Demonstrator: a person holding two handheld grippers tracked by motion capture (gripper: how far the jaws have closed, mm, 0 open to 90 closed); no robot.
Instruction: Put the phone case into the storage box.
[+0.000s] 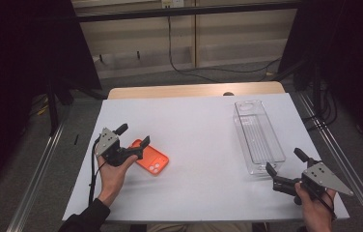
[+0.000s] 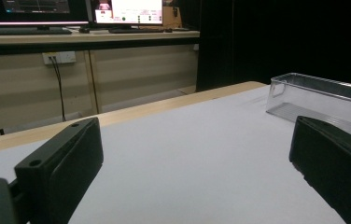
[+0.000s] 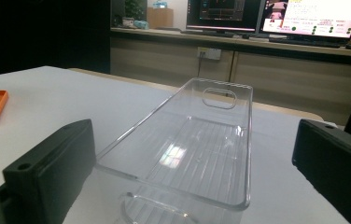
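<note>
Carefully Now: The Phone Case Could Slide Away

Right now the left gripper [image 1: 132, 137] sits by the left edge of the counter [image 1: 194, 145], with its jaws spread wide and nothing between them. One jaw is just over the flat orange phone case [image 1: 153, 159], which lies on the white counter top near that edge. The right gripper [image 1: 286, 168] waits at the near right corner, jaws spread too, pointing at the near end of the long clear plastic bin [image 1: 258, 136].

The case is thin and lies flat. If the jaws close from above, they may only push it along the smooth top. It could skid off the left edge. The bin is light, so a bump from the right gripper may shove it crooked or tip it.
</note>
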